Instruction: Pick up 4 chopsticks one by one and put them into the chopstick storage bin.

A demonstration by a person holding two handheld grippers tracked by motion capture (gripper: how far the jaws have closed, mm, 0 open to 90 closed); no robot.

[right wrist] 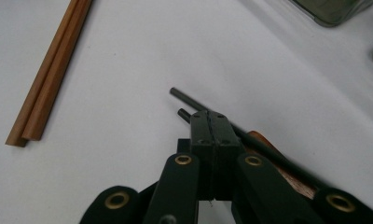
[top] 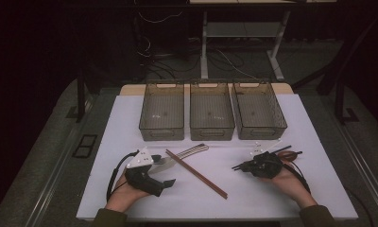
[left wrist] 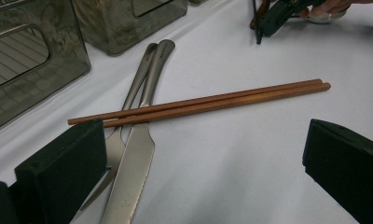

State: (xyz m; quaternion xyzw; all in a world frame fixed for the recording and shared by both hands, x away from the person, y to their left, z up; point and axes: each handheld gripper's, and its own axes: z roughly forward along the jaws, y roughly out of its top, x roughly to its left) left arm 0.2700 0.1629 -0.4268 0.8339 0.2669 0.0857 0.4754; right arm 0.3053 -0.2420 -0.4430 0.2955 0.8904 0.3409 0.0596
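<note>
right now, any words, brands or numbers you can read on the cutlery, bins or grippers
Nothing here reads as text.
Knife handle: a faint stamped mark, too small and blurred to read.
Fork handle: a similar mark, unreadable.
Chopsticks: no text.
Bins: no label to be seen.
Left gripper and right gripper: no lettering.

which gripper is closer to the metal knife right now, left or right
Left. The left gripper sits beside the knife, whose blade lies by one of its jaws. The right gripper rests across the table, beyond the brown chopsticks.
</note>
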